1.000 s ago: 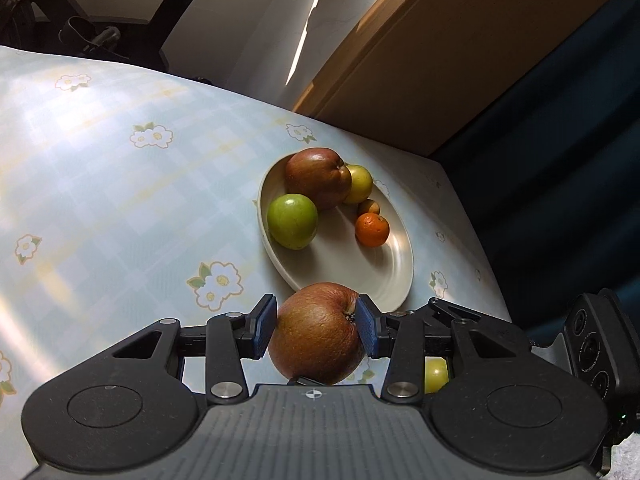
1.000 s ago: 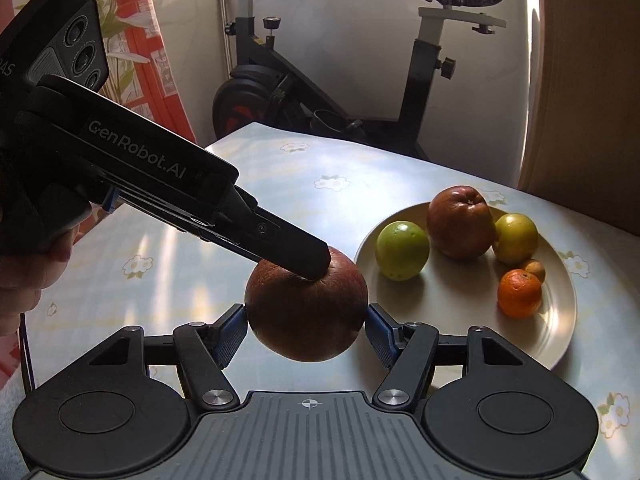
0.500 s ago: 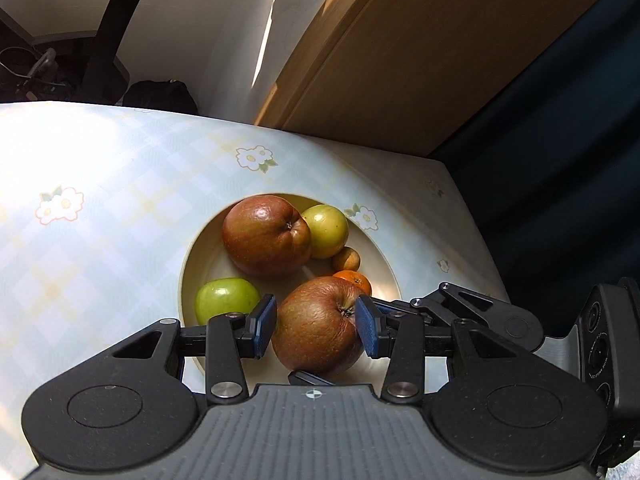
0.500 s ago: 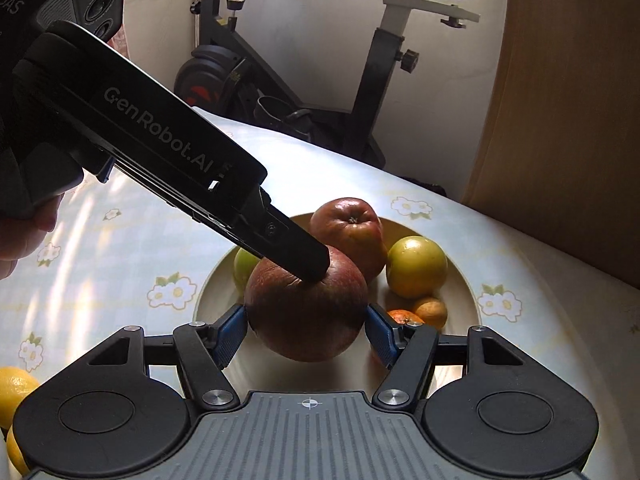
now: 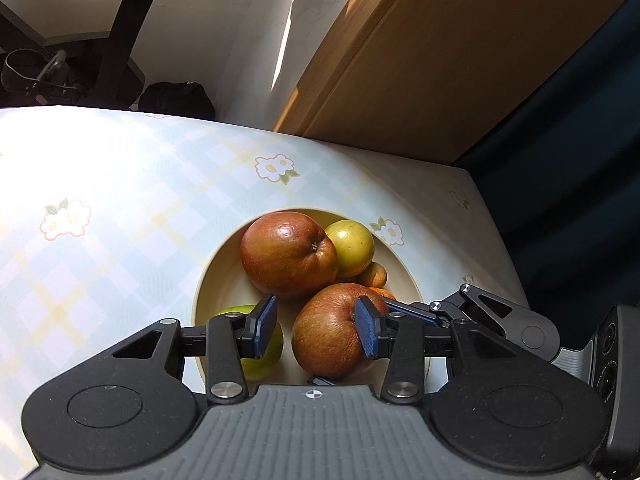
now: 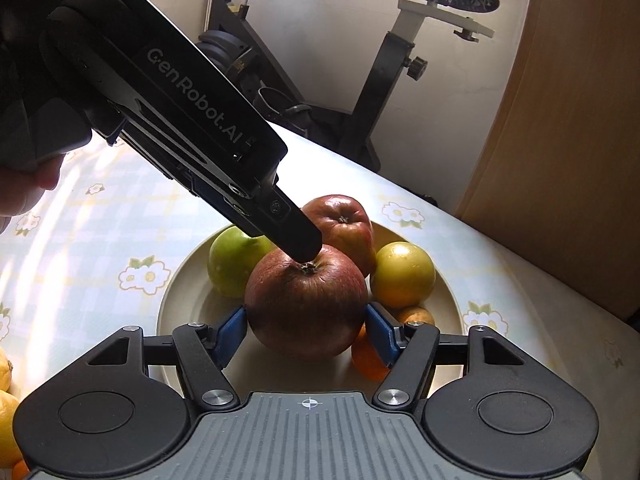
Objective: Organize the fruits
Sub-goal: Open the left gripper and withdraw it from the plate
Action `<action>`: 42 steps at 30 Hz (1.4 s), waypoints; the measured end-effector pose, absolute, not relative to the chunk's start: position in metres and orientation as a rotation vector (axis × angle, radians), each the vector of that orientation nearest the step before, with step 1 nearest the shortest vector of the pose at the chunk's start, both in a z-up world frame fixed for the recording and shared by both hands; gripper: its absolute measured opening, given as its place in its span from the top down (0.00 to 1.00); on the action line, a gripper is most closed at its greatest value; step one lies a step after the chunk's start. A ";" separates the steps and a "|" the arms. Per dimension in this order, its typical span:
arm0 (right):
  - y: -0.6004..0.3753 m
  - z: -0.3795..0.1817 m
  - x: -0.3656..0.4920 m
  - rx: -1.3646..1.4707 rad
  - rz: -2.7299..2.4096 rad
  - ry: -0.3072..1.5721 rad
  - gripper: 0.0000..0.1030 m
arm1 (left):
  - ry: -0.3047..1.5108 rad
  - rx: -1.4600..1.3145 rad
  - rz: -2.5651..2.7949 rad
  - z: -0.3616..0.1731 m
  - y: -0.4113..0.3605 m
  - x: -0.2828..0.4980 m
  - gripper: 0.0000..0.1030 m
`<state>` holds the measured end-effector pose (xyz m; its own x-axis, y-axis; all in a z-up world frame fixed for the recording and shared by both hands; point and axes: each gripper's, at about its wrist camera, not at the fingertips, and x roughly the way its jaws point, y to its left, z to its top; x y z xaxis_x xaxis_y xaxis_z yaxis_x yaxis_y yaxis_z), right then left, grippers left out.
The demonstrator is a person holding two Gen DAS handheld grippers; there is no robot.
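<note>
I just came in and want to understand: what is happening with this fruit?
A person holds two grippers around one red apple over the plate. The right gripper clamps its sides; the left gripper touches its stem end with one pad only. Other fruit already lies on the plate.

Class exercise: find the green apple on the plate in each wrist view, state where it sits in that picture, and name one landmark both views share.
Left wrist: the green apple lies low and left of centre, on the plate's near rim, half hidden behind the left gripper's fingers.
Right wrist: it sits left of centre, behind the held red apple.
Shared landmark: the second red apple at the plate's back.
</note>
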<state>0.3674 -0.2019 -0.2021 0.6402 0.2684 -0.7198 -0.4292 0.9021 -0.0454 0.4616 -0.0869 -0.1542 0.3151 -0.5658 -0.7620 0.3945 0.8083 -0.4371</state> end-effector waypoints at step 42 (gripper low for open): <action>-0.220 -0.145 0.229 0.086 0.205 0.482 0.45 | 0.718 -0.107 -0.313 -0.087 0.069 0.305 0.53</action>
